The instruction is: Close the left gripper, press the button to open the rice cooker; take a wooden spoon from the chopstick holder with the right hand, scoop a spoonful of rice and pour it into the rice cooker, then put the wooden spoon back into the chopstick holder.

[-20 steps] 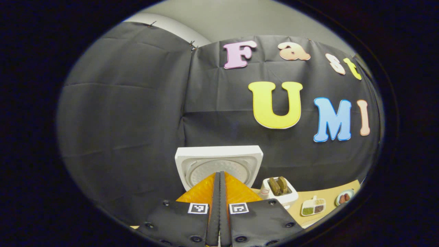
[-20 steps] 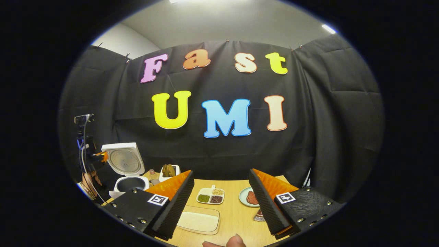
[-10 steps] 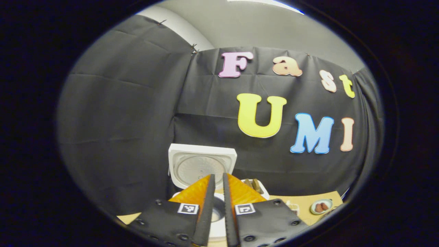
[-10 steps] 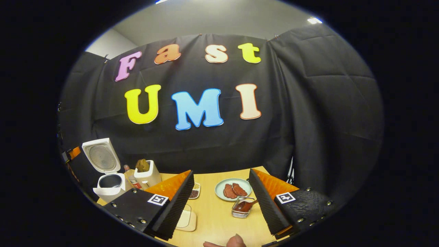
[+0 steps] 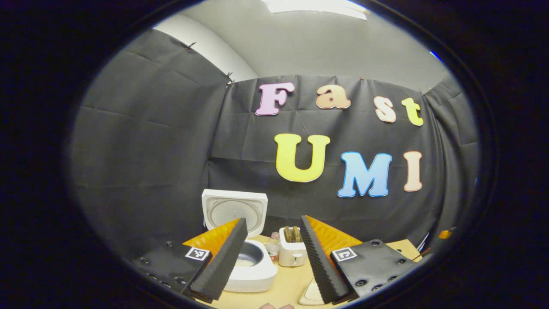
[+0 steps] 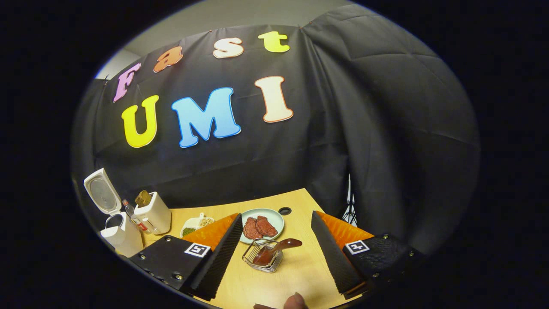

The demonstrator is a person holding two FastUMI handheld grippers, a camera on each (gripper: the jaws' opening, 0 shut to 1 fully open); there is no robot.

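Observation:
The white rice cooker (image 5: 253, 270) stands open, its lid (image 5: 233, 208) tipped upright, with the inner pot showing. My left gripper (image 5: 273, 219) hovers open in front of it, to its right, with nothing between its fingers. In the right gripper view the cooker (image 6: 116, 234) sits at the far left. A wire chopstick holder (image 6: 262, 259) stands on the wooden table with a brown wooden spoon (image 6: 281, 246) leaning out of it. My right gripper (image 6: 276, 213) is open just before the holder, which lies between the two fingers' lines, untouched.
A white toaster (image 6: 153, 212) and a small bottle (image 6: 128, 210) stand beside the cooker. A divided dish of grains (image 6: 195, 223) and a plate of meat (image 6: 261, 221) lie behind the holder. A pale tray corner (image 5: 311, 296) shows near my left fingers. The table (image 6: 300, 270) has a cable hole (image 6: 284, 210).
My left gripper has opened from shut and drawn back from the open cooker. My right gripper has swung to the right, bringing the spoon holder between its fingers.

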